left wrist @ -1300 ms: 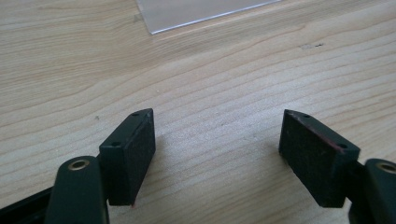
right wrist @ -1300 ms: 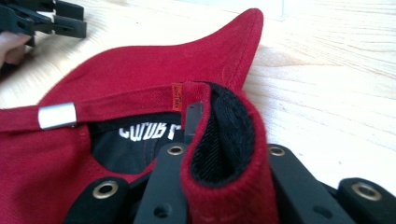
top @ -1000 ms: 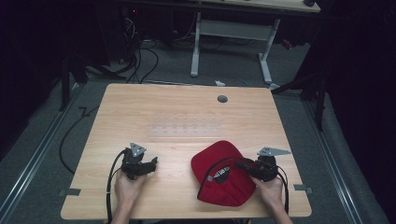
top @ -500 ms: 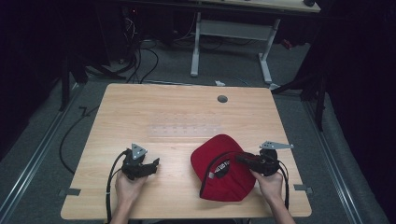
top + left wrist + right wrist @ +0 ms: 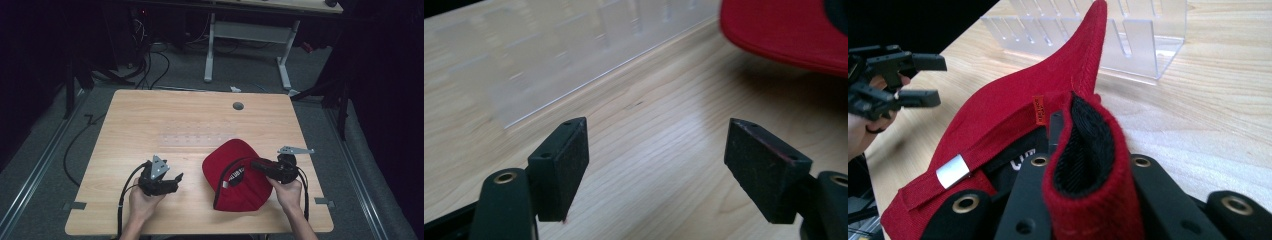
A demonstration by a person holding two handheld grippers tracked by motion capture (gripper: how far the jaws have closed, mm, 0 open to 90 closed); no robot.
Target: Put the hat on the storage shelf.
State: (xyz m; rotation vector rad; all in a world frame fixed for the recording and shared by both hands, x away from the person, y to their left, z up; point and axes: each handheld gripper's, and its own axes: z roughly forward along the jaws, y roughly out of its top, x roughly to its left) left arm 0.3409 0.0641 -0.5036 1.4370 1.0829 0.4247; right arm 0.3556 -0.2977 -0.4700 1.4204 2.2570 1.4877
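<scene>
The red cap (image 5: pixel 235 175) (black lining, small white tag on its back strap) lies on the desk (image 5: pixel 150 120) near its front right. The right tool (image 5: pixel 1083 165) pinches its folded rim. The left tool (image 5: pixel 656 150) gapes wide, holding nothing.

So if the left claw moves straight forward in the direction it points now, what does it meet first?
Probably the red fabric cap. The open left claw points toward the cap's near edge, with bare wooden table between. The clear plastic rack lies off to one side, though depth is uncertain.

White lettering inside cap (image 5: pixel 1013 120), illegible
</scene>
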